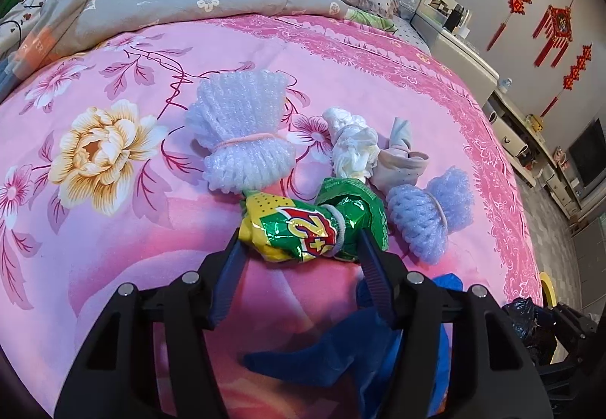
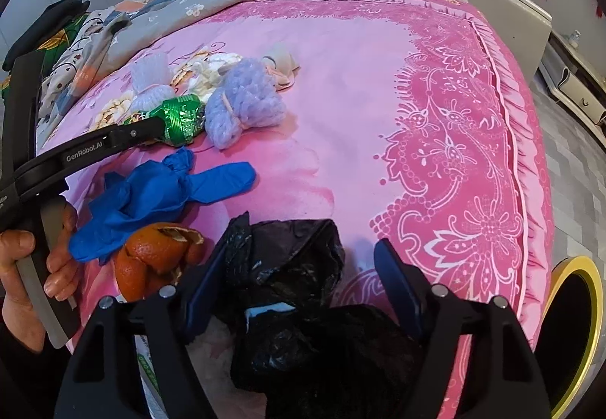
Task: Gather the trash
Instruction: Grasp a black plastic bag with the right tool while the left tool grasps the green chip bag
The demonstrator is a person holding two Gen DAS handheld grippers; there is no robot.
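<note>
Pink bedspread (image 2: 341, 86) lies bare rightward; left hand-held gripper (image 1: 299, 241) clamps the snack wrapper (image 1: 303, 226), right hand-held gripper (image 2: 303, 260) gapes over the black bag (image 2: 295, 260).

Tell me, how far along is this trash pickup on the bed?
Barely begun, it seems. In hand: the left hand-held gripper straddles the green snack wrapper, the right hand-held gripper a black plastic bag. Left on the pink bedspread: two foam nets, white tissue, a blue glove and orange peel. Nothing visibly binned; the yellow-rimmed bin shows no contents.
</note>
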